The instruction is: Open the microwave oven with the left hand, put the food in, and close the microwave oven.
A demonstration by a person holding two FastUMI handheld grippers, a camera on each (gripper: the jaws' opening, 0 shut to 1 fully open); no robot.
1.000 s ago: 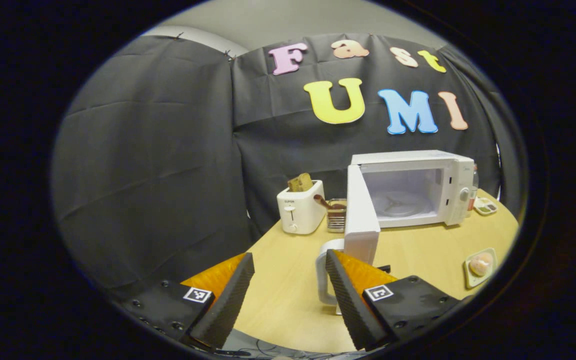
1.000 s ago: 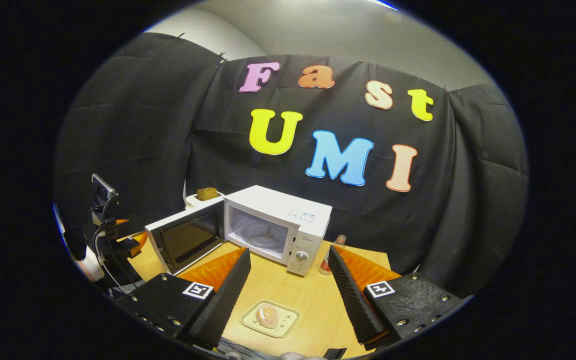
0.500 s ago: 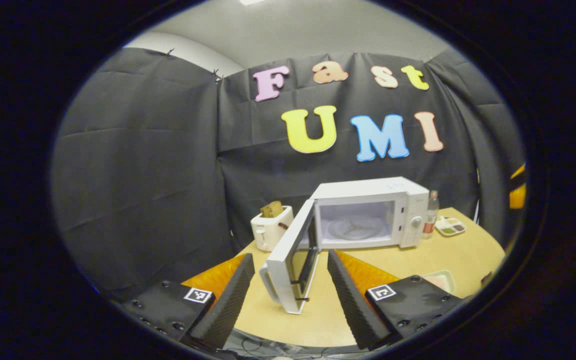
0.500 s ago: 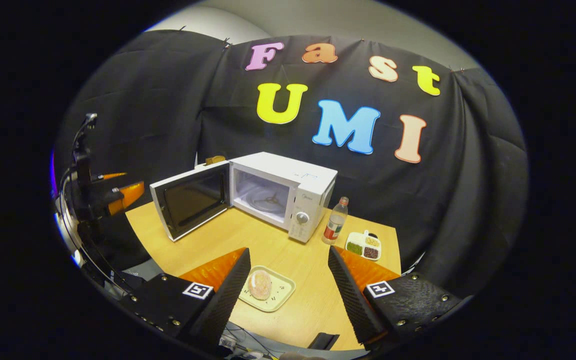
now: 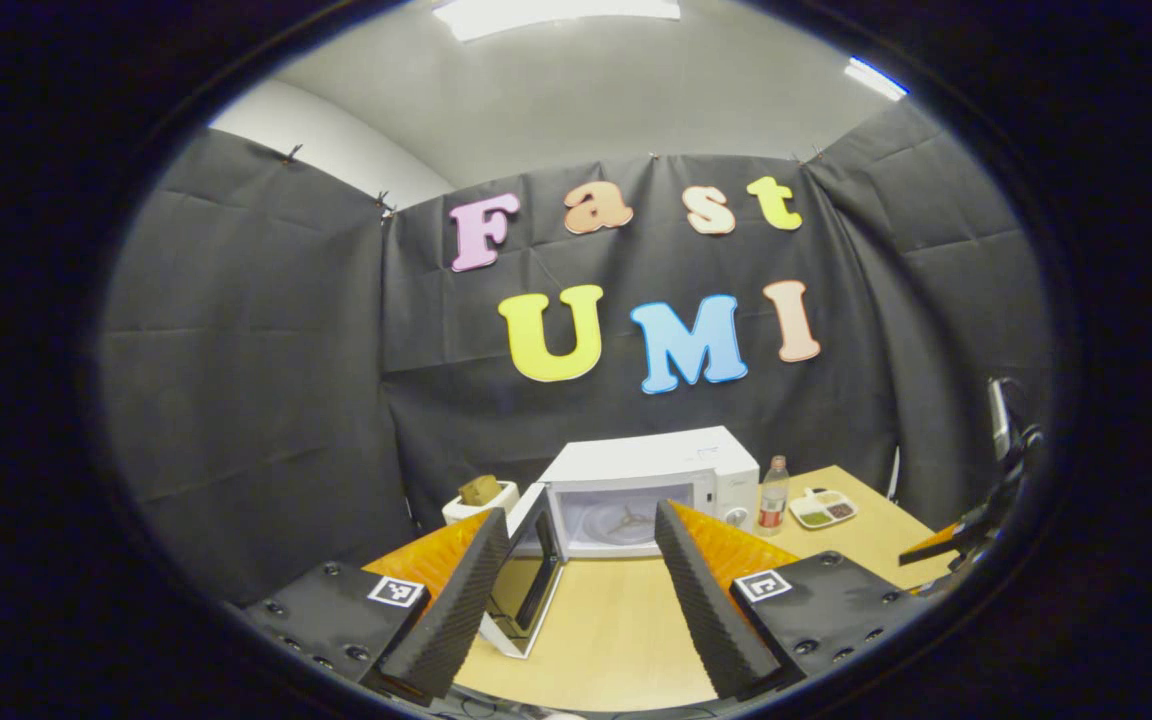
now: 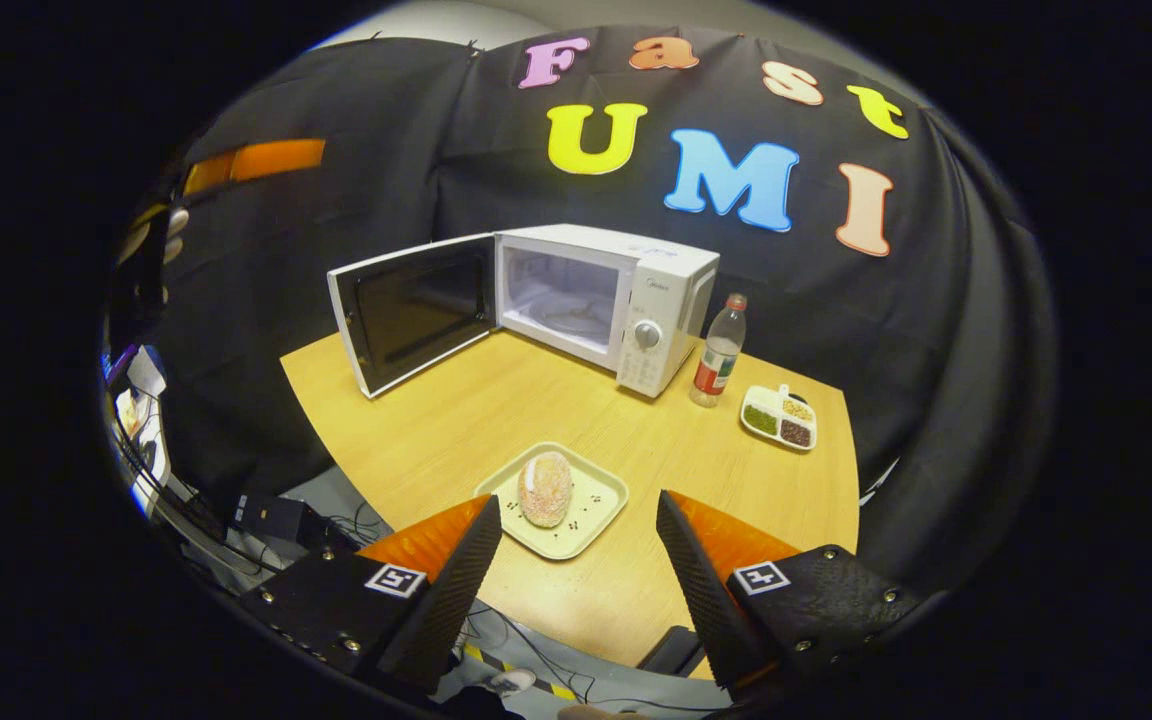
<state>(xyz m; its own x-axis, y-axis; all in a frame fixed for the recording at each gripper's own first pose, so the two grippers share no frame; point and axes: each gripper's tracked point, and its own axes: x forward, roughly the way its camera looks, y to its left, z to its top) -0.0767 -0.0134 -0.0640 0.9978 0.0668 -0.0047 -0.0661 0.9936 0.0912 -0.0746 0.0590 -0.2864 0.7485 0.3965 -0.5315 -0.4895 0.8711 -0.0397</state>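
On the table (image 6: 416, 440), the microwave oven (image 6: 626, 290) stands at 12 o'clock in the right gripper view, its door (image 6: 416, 310) swung wide. The bread roll (image 6: 546, 488) lies on a tray (image 6: 601, 505) at 6 o'clock, just ahead of the right tongs (image 6: 576, 590), released. Left tongs (image 5: 576, 600) are released too, grasping nothing.

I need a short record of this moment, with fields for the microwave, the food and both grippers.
microwave: on the table, door wide open, cavity empty
food: on a tray, near the table's front edge
left gripper: open, holding nothing
right gripper: open, above the tray, not touching it
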